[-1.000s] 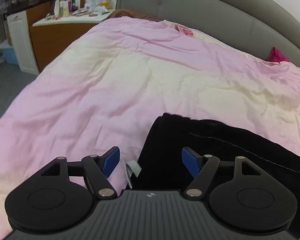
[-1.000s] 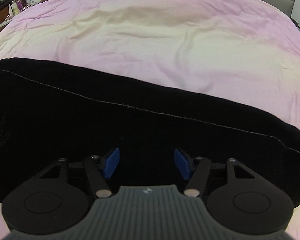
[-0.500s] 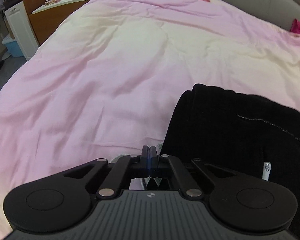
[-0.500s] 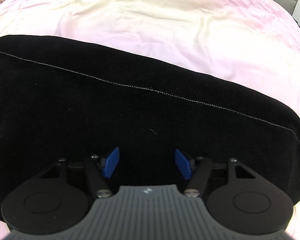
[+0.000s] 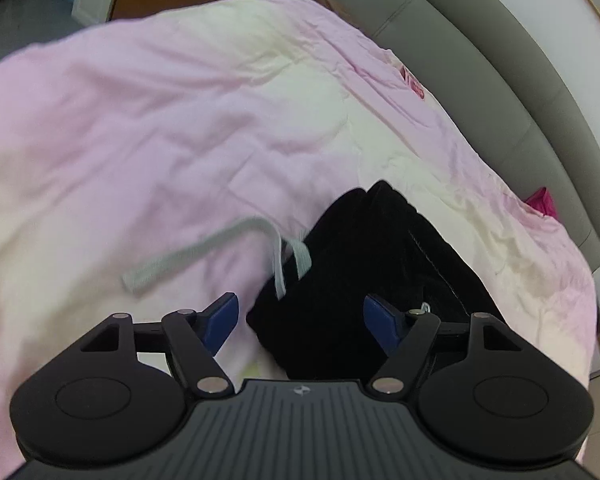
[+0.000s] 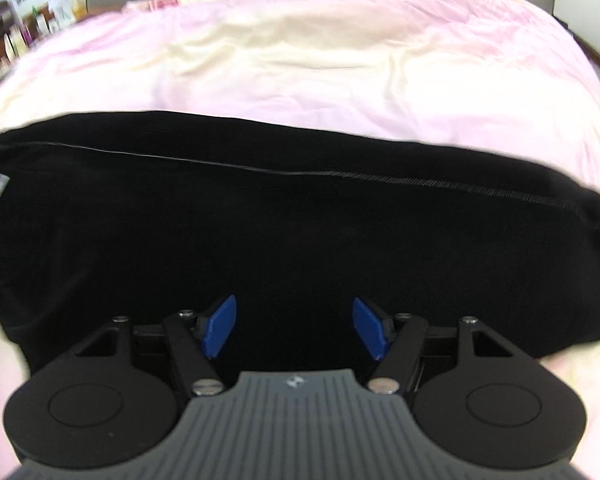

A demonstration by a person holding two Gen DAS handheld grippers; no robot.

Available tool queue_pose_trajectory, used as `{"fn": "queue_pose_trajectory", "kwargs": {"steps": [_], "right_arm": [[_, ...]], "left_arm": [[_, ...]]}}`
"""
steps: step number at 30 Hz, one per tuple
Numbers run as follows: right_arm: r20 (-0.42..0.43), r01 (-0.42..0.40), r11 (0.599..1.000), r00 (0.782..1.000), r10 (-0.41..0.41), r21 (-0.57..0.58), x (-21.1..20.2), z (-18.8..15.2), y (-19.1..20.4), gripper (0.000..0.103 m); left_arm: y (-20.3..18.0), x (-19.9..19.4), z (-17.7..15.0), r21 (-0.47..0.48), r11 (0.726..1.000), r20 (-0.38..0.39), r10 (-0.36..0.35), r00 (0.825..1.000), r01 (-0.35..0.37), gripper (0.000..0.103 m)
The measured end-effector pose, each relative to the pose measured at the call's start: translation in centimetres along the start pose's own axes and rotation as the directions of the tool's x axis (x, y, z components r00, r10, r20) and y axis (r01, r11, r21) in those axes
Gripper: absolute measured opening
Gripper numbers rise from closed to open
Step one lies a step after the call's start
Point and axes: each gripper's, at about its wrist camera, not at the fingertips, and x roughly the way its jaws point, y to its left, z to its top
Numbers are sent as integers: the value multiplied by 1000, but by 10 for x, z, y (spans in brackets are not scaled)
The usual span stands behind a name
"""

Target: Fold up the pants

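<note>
Pants (image 5: 364, 280) lie black and folded lengthwise on the pink duvet (image 5: 140, 140) of the bed. Your left tongs (image 5: 300, 322) stand wide open with nothing held, hovering at the waistband end, where a pale drawstring (image 5: 204, 246) trails leftward onto the duvet; only this view shows it. Your right tongs (image 6: 294, 326), equally wide and empty, sit over the middle of the pants (image 6: 300, 232); only this view shows their full length, with a white seam line running left to right. Bare duvet (image 6: 320, 60) stretches beyond the far edge up to the grey headboard (image 5: 500, 80).
</note>
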Motion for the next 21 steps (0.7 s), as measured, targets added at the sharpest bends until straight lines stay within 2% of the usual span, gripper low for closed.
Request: {"fn": "queue_pose_trajectory", "kwargs": {"steps": [3,5,6,7,8,9,10,12,14,17,21], "right_arm": [[27,-78,995,997,76,58,-16,-25,12,62],[37,-128,989,991,126,69,-26,-45,23,62],[34,-152,986,988,150,63,-30,-54,29,62],[31,-177,983,984,176,54,-34,-64,36,62],[31,-199,979,980,198,47,-37,-73,43,62],[29,-222,974,975,221,40,-39,-81,50,62],[20,-246,969,969,246,28,-39,-87,58,62],[11,-283,959,959,283,-24,-41,-94,80,61],[5,-309,944,950,312,-119,-39,-97,104,61],[1,-323,913,943,334,-250,-33,-102,144,59],[22,-271,911,956,292,-311,-16,-116,157,53]], "left_arm": [[14,15,-16,-100,994,16,-39,999,40,80],[18,25,-17,-150,987,35,-55,998,59,71],[19,31,-14,-177,983,23,-54,998,58,61],[17,34,-11,-178,984,20,-25,999,29,57],[13,35,-8,-164,986,24,0,1000,4,53],[7,34,-4,-149,988,29,32,999,-27,41],[0,32,0,-130,989,34,69,997,-64,34],[-20,22,9,-64,993,63,106,992,-102,28],[-41,15,20,21,990,90,140,986,-143,25],[-57,20,35,80,979,80,183,980,-189,24],[-59,40,38,159,951,56,259,964,-265,24]]}}
